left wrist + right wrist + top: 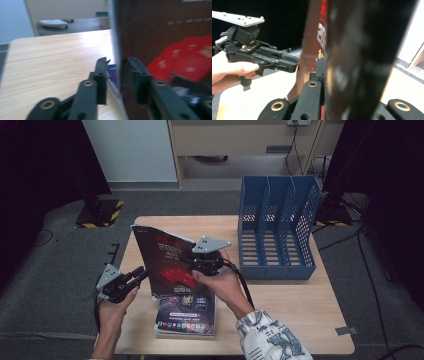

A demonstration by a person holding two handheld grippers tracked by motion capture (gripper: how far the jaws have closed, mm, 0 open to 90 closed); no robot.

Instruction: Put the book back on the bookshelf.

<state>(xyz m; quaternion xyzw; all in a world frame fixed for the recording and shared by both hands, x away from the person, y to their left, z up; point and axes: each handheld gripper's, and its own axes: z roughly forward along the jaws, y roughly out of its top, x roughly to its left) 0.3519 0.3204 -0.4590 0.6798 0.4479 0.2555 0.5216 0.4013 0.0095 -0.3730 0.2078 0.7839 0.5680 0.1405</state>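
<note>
Clearly the right gripper (196, 270) has its jaws clamped on the lifted magazine (162, 257); in the right gripper view the glossy cover (352, 50) runs up between the 2 black fingers (310, 97), pressed tight. The left gripper (141, 276) sits at the magazine's left edge with its jaws narrowly parted; in the left gripper view the cover's edge (117, 50) stands in the gap between its fingers (101, 75), which straddle it without visibly pinching. The magazine is held upright and tilted above the wooden table (300, 305), over a 2nd magazine (186, 317) lying flat near the front edge. The blue file rack (277, 227) stands well apart at the right, its 3 slots looking empty. By my reading, the pick-up is done; carrying the magazine over and slotting it remains, then the other one.
</note>
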